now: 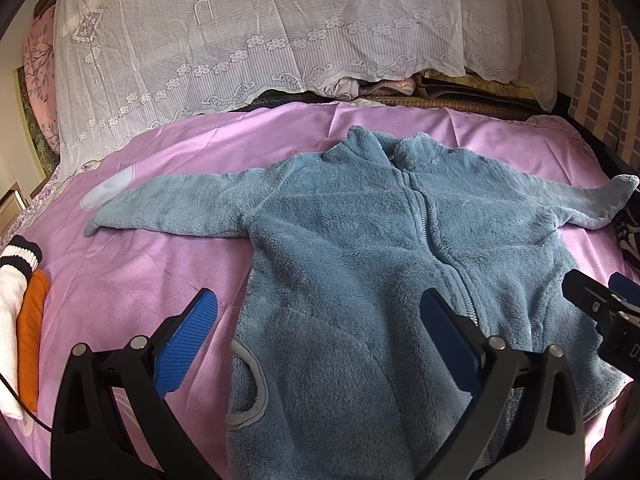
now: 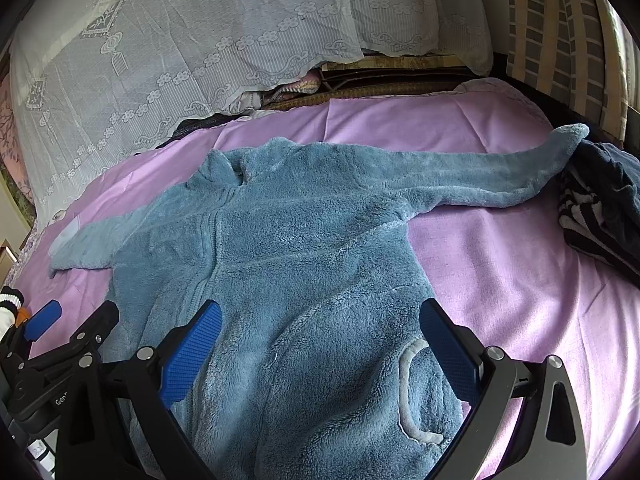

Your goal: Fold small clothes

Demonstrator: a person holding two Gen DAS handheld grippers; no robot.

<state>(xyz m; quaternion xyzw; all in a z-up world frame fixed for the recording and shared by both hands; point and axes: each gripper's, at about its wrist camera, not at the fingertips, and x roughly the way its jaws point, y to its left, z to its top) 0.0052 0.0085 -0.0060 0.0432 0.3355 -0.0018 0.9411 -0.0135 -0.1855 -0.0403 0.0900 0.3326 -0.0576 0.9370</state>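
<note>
A small blue fleece zip jacket (image 1: 360, 232) lies flat, front up, on a pink sheet (image 1: 160, 264), both sleeves spread out sideways. It also shows in the right wrist view (image 2: 304, 248). My left gripper (image 1: 320, 320) is open and empty, hovering over the jacket's lower left part near a grey-trimmed pocket (image 1: 252, 384). My right gripper (image 2: 320, 328) is open and empty over the lower right part, near the other pocket (image 2: 408, 392). Each gripper shows at the edge of the other's view: the right one (image 1: 600, 312) and the left one (image 2: 60, 336).
A white lace cover (image 1: 240, 40) drapes over bedding behind the sheet. Folded white and orange clothes (image 1: 24, 320) lie at the left edge. A dark striped garment pile (image 2: 600, 208) lies at the right, under the jacket's right cuff (image 2: 568, 136).
</note>
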